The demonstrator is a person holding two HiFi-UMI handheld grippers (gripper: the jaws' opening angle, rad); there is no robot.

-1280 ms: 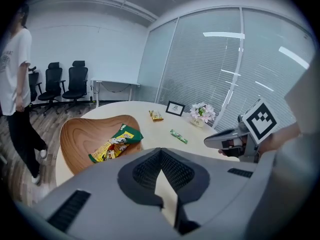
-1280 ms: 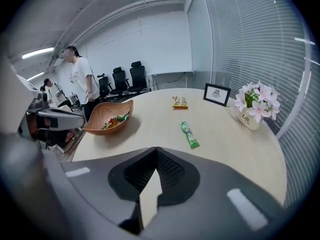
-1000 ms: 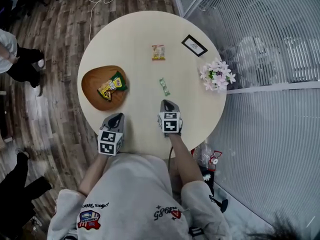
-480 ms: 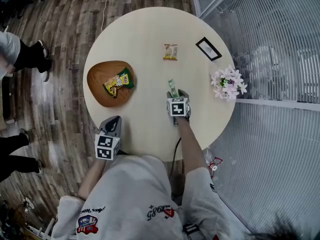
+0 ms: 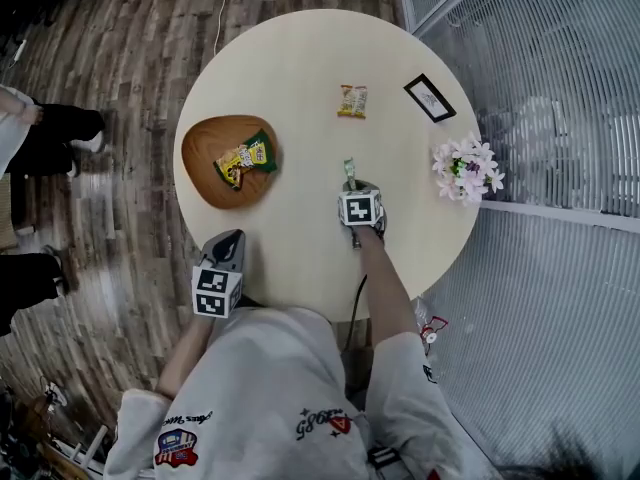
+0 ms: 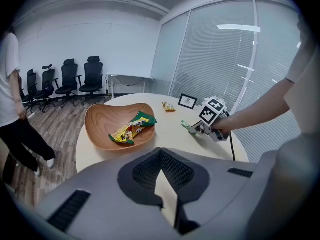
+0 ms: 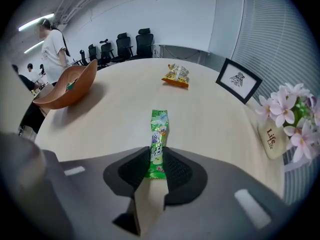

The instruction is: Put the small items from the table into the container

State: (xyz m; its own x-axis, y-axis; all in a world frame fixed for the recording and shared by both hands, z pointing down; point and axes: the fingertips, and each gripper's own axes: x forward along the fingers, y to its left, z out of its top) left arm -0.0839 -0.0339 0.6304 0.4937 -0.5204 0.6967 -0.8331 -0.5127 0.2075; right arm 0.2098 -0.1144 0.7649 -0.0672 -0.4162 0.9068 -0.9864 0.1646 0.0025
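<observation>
A wooden bowl (image 5: 203,186) (image 6: 95,129) (image 7: 75,91) on the round table's left holds two snack packets (image 5: 245,158) (image 6: 132,128). A green packet (image 5: 349,170) (image 7: 159,129) (image 6: 185,125) lies flat mid-table. My right gripper (image 5: 357,190) (image 7: 158,151) points down over its near end; the jaws are closing with the packet between the pads, which stand at its edges and do not squeeze it. An orange-yellow packet (image 5: 352,100) (image 7: 175,75) (image 6: 168,106) lies farther back. My left gripper (image 5: 226,252) (image 6: 160,151) is shut on nothing at the near left edge.
A framed card (image 5: 430,98) (image 7: 239,80) and a vase of pink flowers (image 5: 465,173) (image 7: 287,109) stand on the table's right side. A glass wall with blinds runs to the right. People stand on the wood floor at the left (image 5: 30,118) (image 6: 10,104).
My right gripper has moved forward and down from behind the green packet until its jaws straddle the packet's near end. The left gripper has stayed near the table's edge.
</observation>
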